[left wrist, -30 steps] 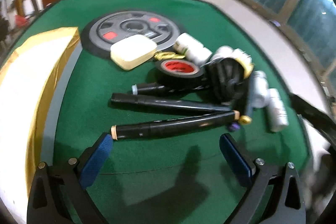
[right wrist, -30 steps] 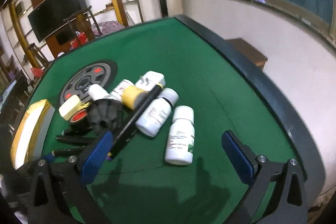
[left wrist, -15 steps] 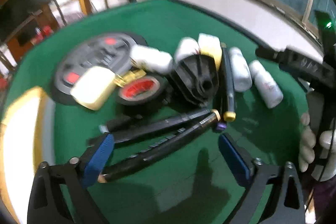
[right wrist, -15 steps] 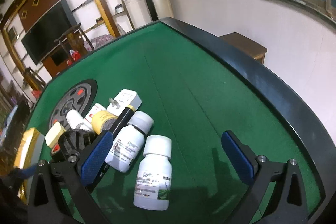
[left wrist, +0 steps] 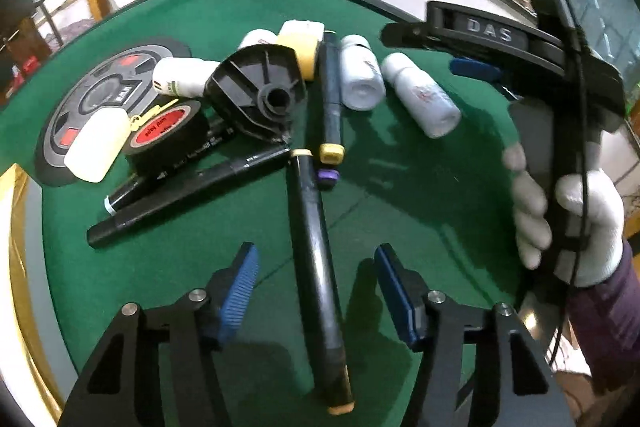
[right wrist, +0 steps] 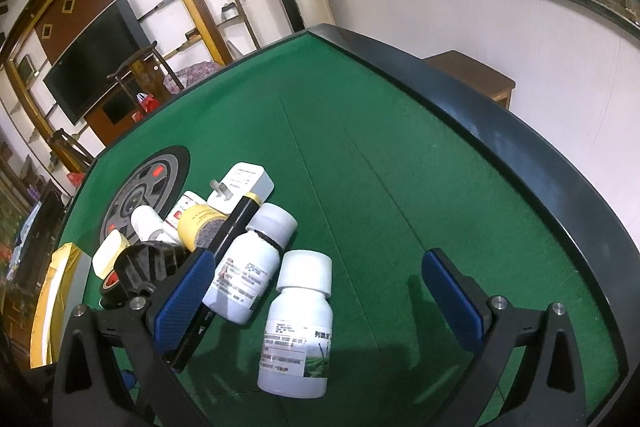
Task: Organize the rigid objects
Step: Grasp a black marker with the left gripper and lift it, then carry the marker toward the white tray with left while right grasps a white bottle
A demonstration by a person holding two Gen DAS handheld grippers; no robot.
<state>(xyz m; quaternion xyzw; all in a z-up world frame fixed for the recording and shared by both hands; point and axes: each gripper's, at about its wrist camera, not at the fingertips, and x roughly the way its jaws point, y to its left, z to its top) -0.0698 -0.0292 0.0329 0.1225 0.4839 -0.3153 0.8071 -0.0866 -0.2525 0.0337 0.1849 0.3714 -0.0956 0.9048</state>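
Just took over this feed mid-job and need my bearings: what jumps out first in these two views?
In the left wrist view, a long black marker lies on the green table, running between the open left gripper's blue fingers. Behind it sits a jumble: black tape roll, black reel, more markers. In the right wrist view, the open right gripper hovers over a white bottle lying on its side.

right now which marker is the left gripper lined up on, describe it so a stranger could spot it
On the green table, look nearest the left gripper. A long black marker lies between its open fingers, untouched. Unlike the other markers, it lies lengthwise toward the camera, with cream bands at both ends.
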